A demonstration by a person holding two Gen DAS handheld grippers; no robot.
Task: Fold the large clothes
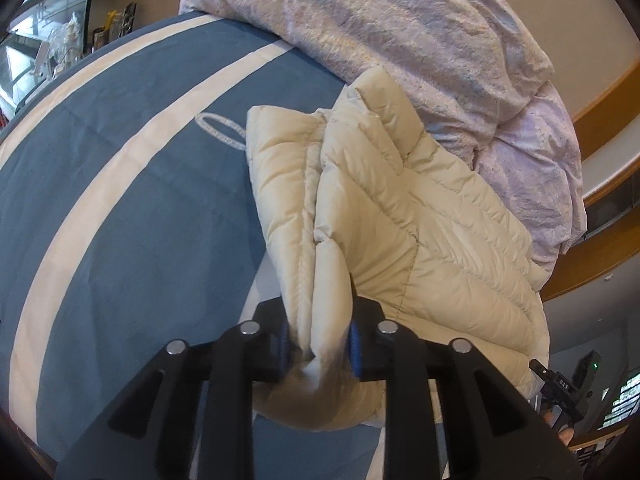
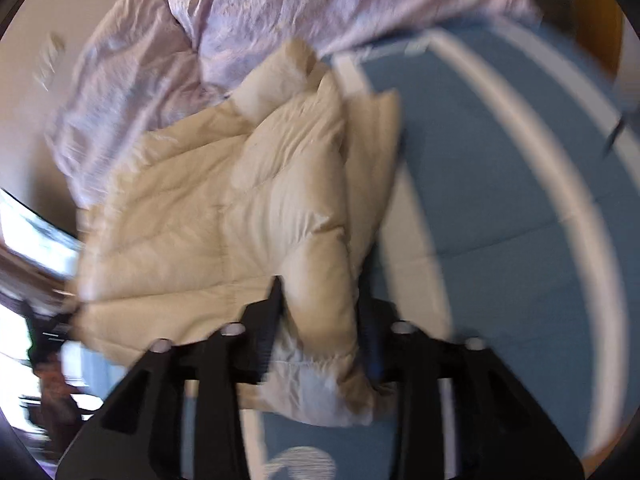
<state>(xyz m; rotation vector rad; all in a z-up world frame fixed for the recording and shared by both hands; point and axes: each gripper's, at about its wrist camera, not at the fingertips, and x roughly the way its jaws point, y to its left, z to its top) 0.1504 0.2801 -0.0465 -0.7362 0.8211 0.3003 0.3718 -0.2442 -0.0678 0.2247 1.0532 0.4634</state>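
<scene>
A cream quilted puffer jacket (image 1: 400,220) lies folded lengthwise on a blue bed cover with cream stripes (image 1: 140,220). My left gripper (image 1: 319,344) is shut on the jacket's near folded edge, the fabric pinched narrow between its blue pads. The right wrist view is blurred. It shows the same jacket (image 2: 224,220) on the bed cover (image 2: 500,200), with a puffy fold lying between the wide-set fingers of my right gripper (image 2: 320,332). That fold looks uncompressed, so the right gripper is open around it.
A crumpled pink duvet (image 1: 400,32) is heaped at the far side of the bed, against the jacket; it shows too in the right wrist view (image 2: 240,8). Wooden wall trim (image 1: 608,112) runs on the right. A shelf with small items (image 1: 68,48) stands far left.
</scene>
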